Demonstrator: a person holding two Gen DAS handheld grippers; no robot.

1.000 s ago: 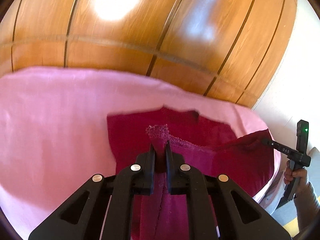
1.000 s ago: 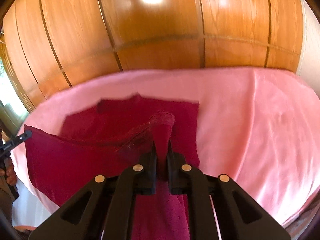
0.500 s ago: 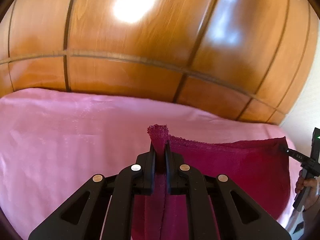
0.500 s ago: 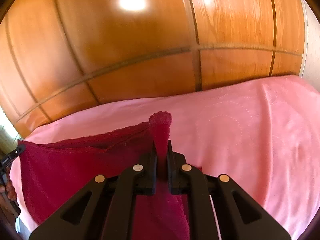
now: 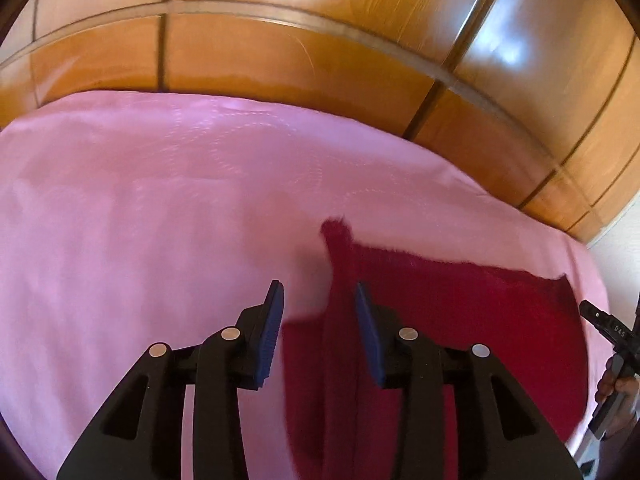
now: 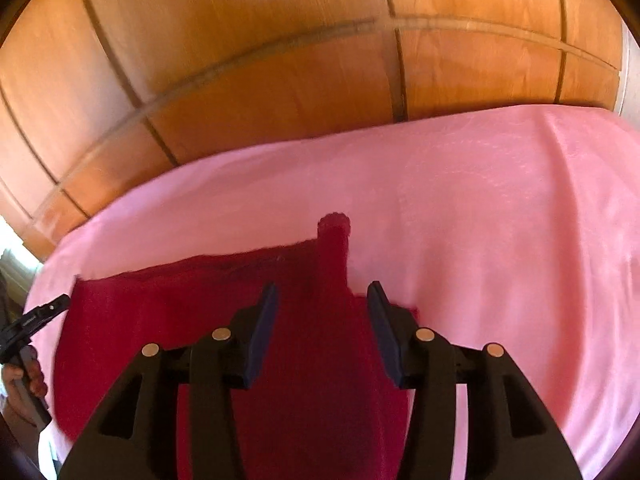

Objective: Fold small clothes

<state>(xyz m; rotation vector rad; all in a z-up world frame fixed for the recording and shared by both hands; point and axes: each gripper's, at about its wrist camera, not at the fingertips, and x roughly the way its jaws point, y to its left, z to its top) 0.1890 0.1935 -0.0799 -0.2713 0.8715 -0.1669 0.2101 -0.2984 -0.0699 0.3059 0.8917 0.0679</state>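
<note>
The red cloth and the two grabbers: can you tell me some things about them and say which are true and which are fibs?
1. The dark red cloth lies on a pink cover. True.
2. The left gripper is clamped shut on the cloth. False: its jaws are opening, with a cloth corner between them.
3. The wall behind is blue tiles. False: it is brown wood panels.
4. The right gripper is opening too. True.

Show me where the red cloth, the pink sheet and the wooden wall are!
red cloth [image 5: 460, 312], left wrist view, flat middle.
pink sheet [image 6: 500, 220], right wrist view, bare part.
wooden wall [image 6: 280, 72], right wrist view, panel.
</note>
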